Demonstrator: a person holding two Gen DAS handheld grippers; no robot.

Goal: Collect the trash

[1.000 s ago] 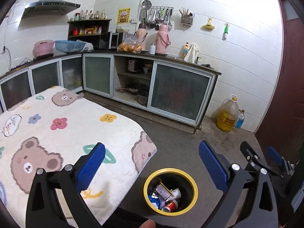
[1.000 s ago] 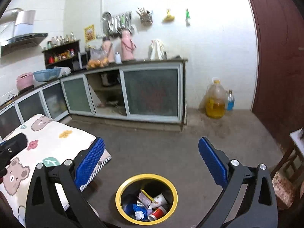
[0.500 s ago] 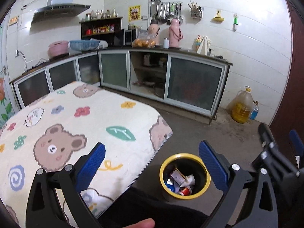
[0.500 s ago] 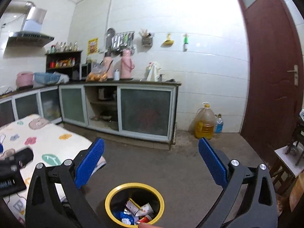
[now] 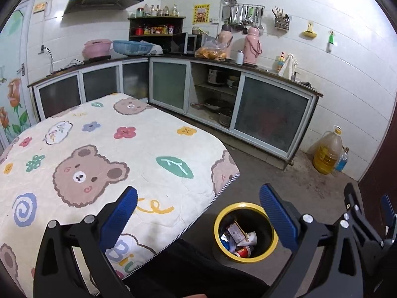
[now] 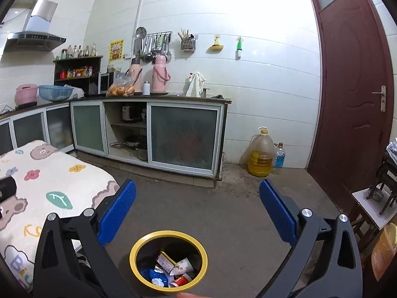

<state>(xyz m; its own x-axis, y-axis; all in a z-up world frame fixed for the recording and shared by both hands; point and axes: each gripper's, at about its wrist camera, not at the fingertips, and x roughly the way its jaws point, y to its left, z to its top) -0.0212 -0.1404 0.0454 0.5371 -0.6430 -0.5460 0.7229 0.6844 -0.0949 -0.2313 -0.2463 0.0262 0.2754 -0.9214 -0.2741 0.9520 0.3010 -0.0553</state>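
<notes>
Left wrist view: trash bin, black with a yellow rim, stands on the concrete floor just off the near right corner of the desk. I see trash inside it: a paper cup, a small printed carton, a red can, blue wrappers. Bin is upright, apart from the desk edge.

Left hand-held gripper is spread wide, nothing between the blue pads. It hangs over the desk's near right corner, the right pad overlapping the bin rim in frame. I can't tell the height above it.

Right hand-held gripper is also spread apart and empty, hanging above the floor with the trash bin low between its fingers. In the left wrist view it shows at the right edge as a black frame.

Desk is covered by a cream cloth with bears, flowers and leaves. I see no loose items on the cloth in either view.

Further out: cabinets with frosted glass doors along the wall, two pink thermoses on their worktop, an oil jug and a small blue bottle on the floor by the brown door.
</notes>
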